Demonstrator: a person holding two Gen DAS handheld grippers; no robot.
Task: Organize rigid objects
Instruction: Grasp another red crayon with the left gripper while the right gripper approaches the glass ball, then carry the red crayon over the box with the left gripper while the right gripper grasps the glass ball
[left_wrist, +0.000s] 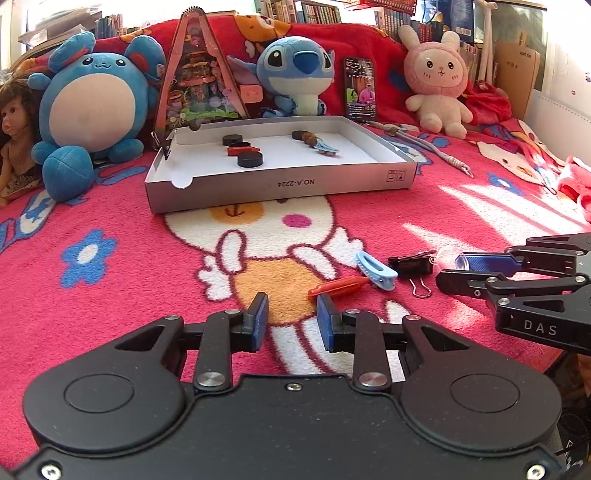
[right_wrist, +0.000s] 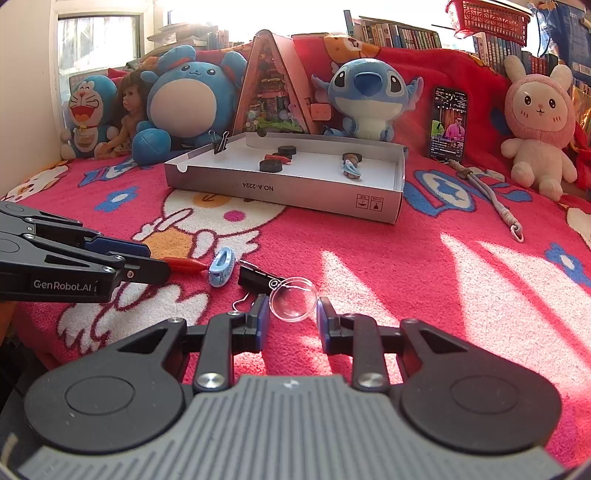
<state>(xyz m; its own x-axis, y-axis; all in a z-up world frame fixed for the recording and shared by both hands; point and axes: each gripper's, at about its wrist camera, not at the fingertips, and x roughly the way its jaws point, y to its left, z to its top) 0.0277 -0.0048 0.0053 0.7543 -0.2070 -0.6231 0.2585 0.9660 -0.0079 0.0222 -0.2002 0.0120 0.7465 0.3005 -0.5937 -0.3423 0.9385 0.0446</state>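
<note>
Sunlit red cartoon blanket (right_wrist: 424, 258) on a bed, plushies lined up along the back, and a shallow white box (right_wrist: 284, 192) sitting mid-bed that's already collecting stuff: black discs, a red piece, a blue clip.

I'm working off the loose pile on the near side of that box. A clear dome lens (right_wrist: 293, 299) is lying right between the fingertips of my right gripper (right_wrist: 291, 319), a touch ahead of them and nudging toward the left pad. It's round, so no long axis to fuss over. Those fingers are spread a bit wider than the lens and aren't gripping anything yet; I can't tell if the left pad is touching it.

My left gripper (left_wrist: 291, 321) is hovering open and empty, with the red screwdriver-looking thing (left_wrist: 338, 286) just ahead and to its right, long axis running roughly crosswise. A blue hair clip (left_wrist: 375, 269) and a black binder clip (left_wrist: 412, 264) are lying between the two targets.

I'm guessing the right hand closes first.
</note>
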